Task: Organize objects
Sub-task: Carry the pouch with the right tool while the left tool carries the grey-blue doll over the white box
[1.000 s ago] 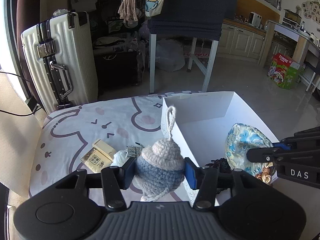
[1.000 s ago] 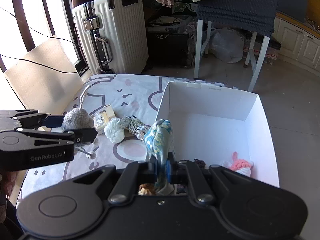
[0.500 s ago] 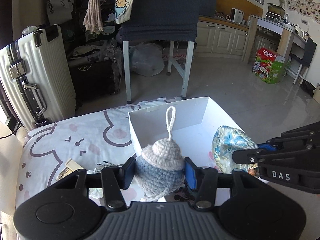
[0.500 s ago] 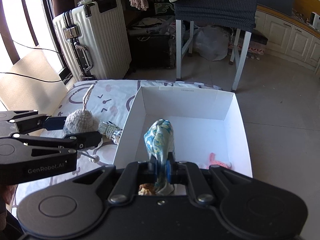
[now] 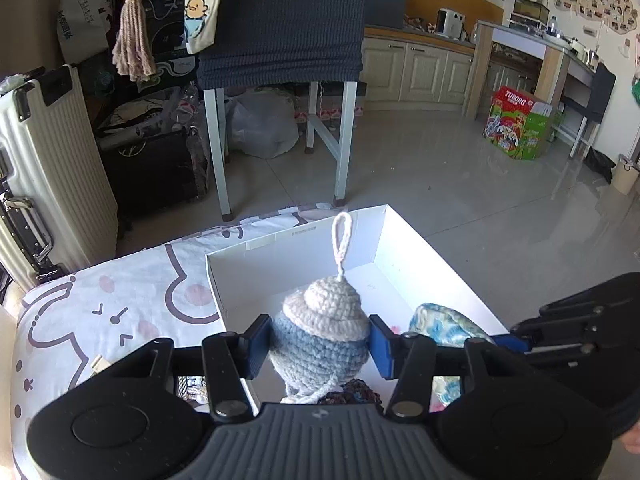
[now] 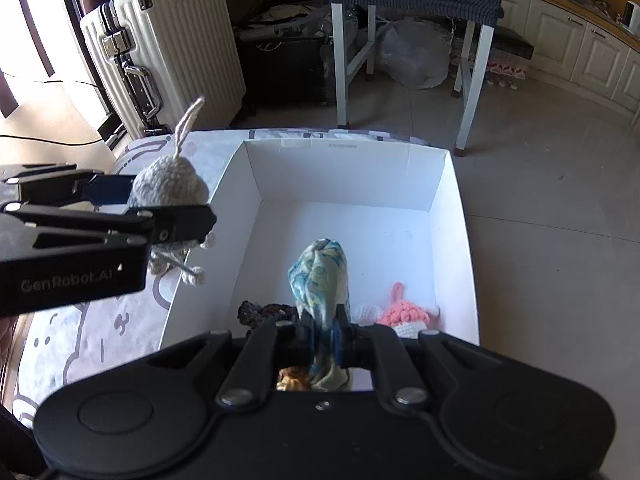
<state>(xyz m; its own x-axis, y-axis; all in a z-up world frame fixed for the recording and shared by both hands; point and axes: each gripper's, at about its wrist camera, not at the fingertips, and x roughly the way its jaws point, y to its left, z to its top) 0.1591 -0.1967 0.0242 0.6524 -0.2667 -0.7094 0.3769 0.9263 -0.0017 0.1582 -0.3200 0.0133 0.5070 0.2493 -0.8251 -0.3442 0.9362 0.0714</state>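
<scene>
My left gripper (image 5: pixel 318 346) is shut on a crocheted ornament (image 5: pixel 320 336), grey-blue with a cream cap and a loop on top, held above the near left part of the white cardboard box (image 5: pixel 296 236). In the right wrist view that ornament (image 6: pixel 168 188) hangs in the left gripper (image 6: pixel 160 210) over the box's left wall (image 6: pixel 208 256). My right gripper (image 6: pixel 324 330) is shut on a blue floral fabric pouch (image 6: pixel 320 276), over the inside of the box. A pink crocheted piece (image 6: pixel 404 314) and a dark crocheted piece (image 6: pixel 264 312) lie on the box floor.
The box rests on a white cartoon-print cloth (image 5: pixel 100 312). A small beige packet (image 5: pixel 98 364) lies on the cloth at left. Behind stand a white suitcase (image 6: pixel 160 48), a white-legged table under dark fabric (image 5: pixel 280 20), black bags and a tiled floor (image 5: pixel 460 184).
Both grippers have carried their objects to the right, from over the cloth and the box's edge to above the box. The loose items on the cloth have slid out of view to the left.
</scene>
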